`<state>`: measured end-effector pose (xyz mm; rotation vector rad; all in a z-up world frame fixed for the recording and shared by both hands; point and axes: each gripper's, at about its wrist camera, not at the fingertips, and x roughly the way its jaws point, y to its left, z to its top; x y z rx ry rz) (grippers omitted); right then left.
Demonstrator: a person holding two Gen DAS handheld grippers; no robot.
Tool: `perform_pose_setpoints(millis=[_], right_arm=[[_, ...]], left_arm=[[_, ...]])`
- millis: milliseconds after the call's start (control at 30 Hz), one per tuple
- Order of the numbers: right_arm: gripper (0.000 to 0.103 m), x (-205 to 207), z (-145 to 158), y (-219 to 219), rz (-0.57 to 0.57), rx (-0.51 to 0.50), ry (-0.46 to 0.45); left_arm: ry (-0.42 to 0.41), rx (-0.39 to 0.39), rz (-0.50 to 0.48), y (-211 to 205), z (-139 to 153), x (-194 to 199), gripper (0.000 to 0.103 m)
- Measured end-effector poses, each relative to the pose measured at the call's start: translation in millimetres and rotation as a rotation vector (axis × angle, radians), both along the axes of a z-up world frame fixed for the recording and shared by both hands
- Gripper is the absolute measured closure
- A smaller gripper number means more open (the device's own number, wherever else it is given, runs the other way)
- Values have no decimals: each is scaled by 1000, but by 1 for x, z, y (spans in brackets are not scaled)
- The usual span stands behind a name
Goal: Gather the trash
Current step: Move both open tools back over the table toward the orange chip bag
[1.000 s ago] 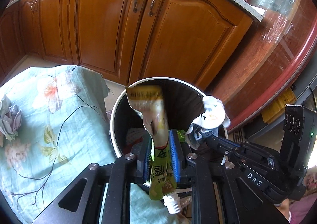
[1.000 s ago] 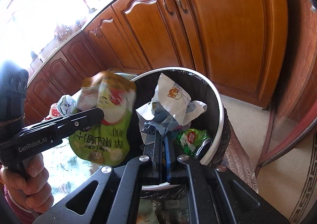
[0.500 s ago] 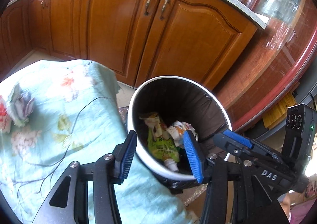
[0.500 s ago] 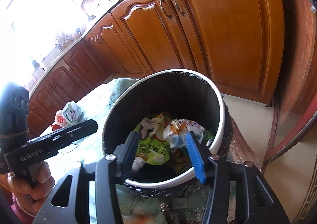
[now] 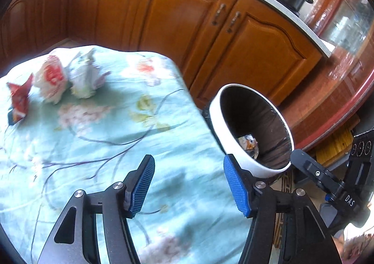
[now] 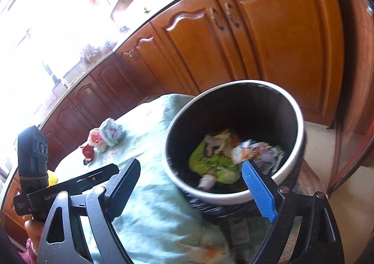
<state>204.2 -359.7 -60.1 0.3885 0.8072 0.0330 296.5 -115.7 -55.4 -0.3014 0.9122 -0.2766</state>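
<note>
Both the left tongs [image 5: 188, 184] and right tongs [image 6: 196, 176] were opening, nothing between them. Three crumpled wrappers [image 5: 55, 81] lay near the bench's [image 5: 140, 147] far left corner, well apart from the bin [image 6: 296, 147]. Their loose, springy folds could slip a shallow pinch.

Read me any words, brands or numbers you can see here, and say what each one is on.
"DAS": on the right claw's black body, seen from the left wrist view.
"GenRo", rest cut off: on the left claw's black body.
Print on the green pouch in the trash bin: too blurred.
Print on the crumpled wrappers: too blurred.
</note>
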Motion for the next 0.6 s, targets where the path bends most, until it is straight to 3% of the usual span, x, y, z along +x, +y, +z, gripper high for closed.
perform_pose_setpoints(millis=[333,600], right_arm=[[11,13,-4,57,110,4,7],[11,27,-8,92,174,4,18]], left_arm=[[-29,7,112,63,10,-46,42],[-26,14,185,99,11,-59,42]])
